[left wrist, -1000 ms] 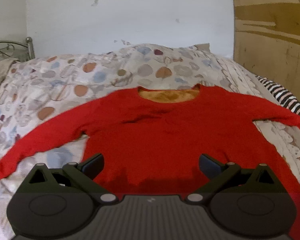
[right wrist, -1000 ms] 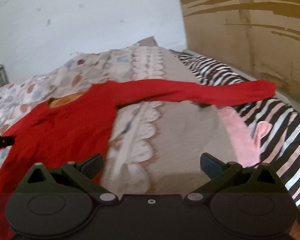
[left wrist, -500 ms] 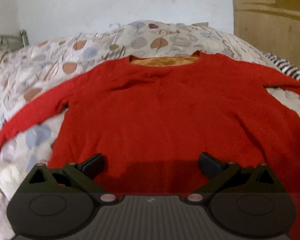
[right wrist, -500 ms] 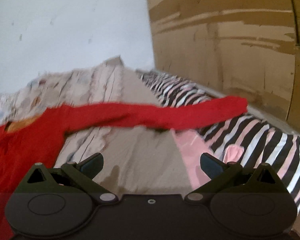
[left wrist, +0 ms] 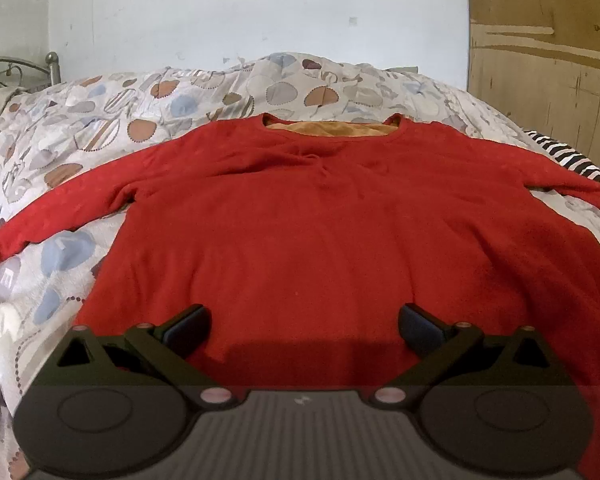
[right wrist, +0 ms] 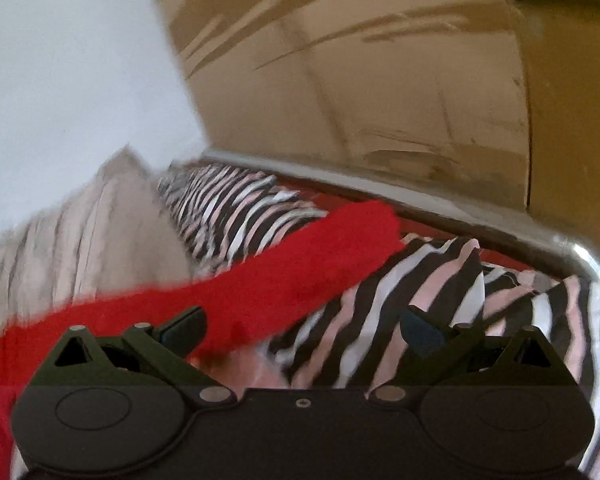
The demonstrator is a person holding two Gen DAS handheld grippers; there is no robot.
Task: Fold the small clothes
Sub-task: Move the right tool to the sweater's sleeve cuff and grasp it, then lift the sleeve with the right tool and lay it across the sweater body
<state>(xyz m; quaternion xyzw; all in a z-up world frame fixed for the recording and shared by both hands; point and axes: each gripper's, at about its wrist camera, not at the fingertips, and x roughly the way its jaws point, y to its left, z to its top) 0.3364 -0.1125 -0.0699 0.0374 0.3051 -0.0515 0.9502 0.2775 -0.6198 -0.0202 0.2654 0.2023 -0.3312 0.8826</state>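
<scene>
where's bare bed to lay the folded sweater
Open quilt lies between the red sweater collar and the wall, and beside its left sleeve. The right side is crowded: the right sleeve lies over striped fabric.

This is a bedroom in a home: a bed (left wrist: 28, 312) covered by a quilt (left wrist: 140, 112) printed with rounded patches, a curled metal bedstead (left wrist: 52, 66) in the corner, a scuffed white wall (left wrist: 240, 12), and striped bedding (right wrist: 440, 296) beside a worn wooden panel (right wrist: 380, 80).
</scene>
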